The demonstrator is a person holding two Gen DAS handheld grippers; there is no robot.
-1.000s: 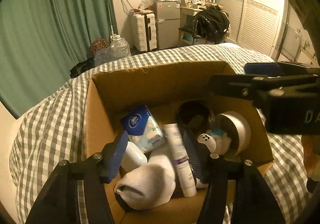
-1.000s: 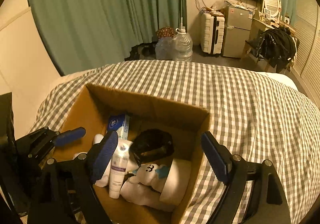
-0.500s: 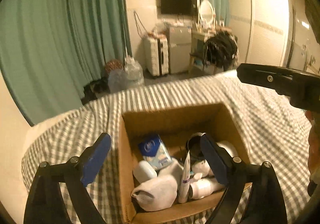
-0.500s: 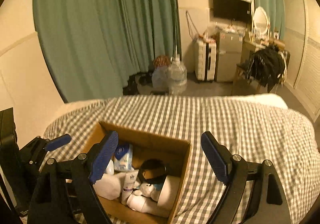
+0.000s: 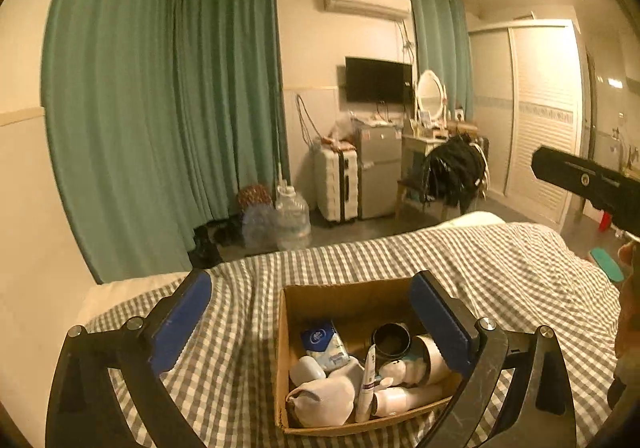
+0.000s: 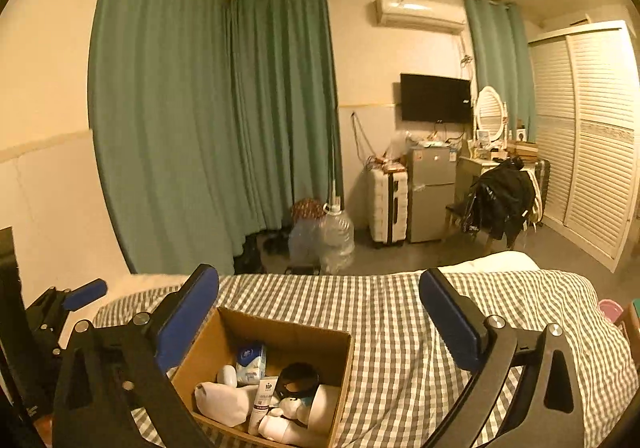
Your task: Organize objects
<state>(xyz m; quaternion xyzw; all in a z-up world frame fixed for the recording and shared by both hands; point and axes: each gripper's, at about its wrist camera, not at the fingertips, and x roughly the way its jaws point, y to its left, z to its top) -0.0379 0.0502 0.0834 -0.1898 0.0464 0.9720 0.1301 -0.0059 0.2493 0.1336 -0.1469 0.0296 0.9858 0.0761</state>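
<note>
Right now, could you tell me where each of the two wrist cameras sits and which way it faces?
Left wrist: sits on the left gripper, open, above the cardboard box on the checked bedspread, facing the television wall; the right gripper's finger crosses its right edge.
Right wrist: on the right gripper, open, right of the box, facing likewise; the left gripper's pad shows at left.
Shared: box, bedspread, television.

The left black two-finger gripper with blue pads [image 5: 312, 318] stood with its jaws spread wide, having just been opening, with nothing pressed between the pads. The right black two-finger gripper with blue pads [image 6: 320, 318] was likewise wide apart, its jaws having just opened further, gripping nothing. Both pointed slightly downward, side by side.
</note>
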